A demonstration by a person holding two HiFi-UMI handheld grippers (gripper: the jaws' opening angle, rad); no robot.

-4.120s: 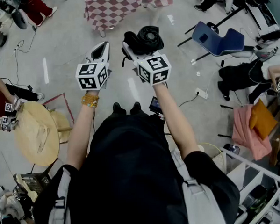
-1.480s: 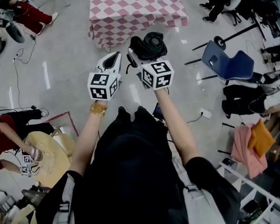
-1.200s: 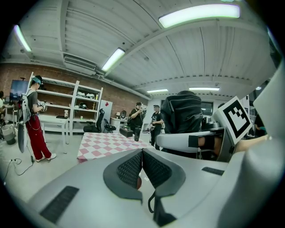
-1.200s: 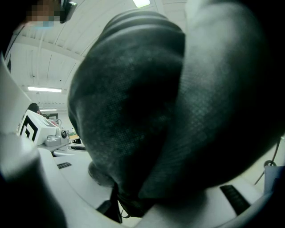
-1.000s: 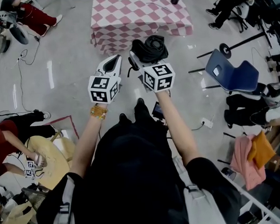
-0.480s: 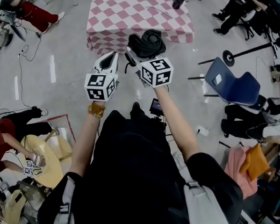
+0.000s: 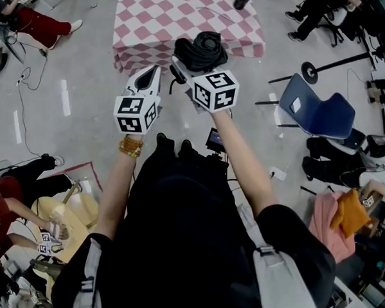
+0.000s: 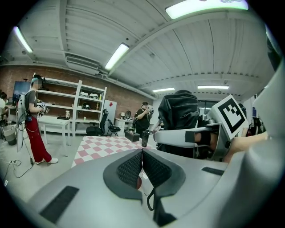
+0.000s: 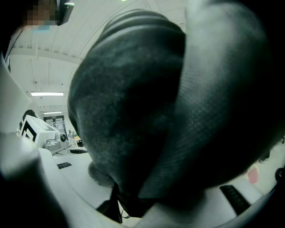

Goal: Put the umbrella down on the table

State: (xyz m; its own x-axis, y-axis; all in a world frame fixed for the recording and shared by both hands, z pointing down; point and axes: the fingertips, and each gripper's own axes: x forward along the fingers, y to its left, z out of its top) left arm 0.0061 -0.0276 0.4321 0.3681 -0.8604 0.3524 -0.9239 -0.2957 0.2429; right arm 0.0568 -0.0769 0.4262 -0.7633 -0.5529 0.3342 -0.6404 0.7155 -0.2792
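A folded black umbrella (image 7: 201,51) sits in my right gripper (image 7: 189,61), whose jaws are shut on it. In the right gripper view the umbrella's fabric (image 9: 151,111) fills nearly everything and hides the fingertips. My left gripper (image 7: 153,72) hangs just to its left, shut and with nothing in it; its pads (image 8: 133,168) meet in the left gripper view. The table with a pink and white checked cloth (image 7: 153,20) lies just ahead of both grippers and shows low in the left gripper view (image 8: 95,146). The umbrella (image 8: 178,111) also shows there on the right.
A blue chair (image 7: 316,114) stands on the floor to the right. People sit or stand around the room, one in red trousers (image 7: 34,20) at far left. A round tan table (image 7: 61,221) is at lower left. Cables run over the grey floor. White shelves (image 8: 67,113) line the brick wall.
The checked table has slid nearer and lower in the head view as the person walks towards it. Both grippers travel along side by side, and the umbrella stays in the right one.
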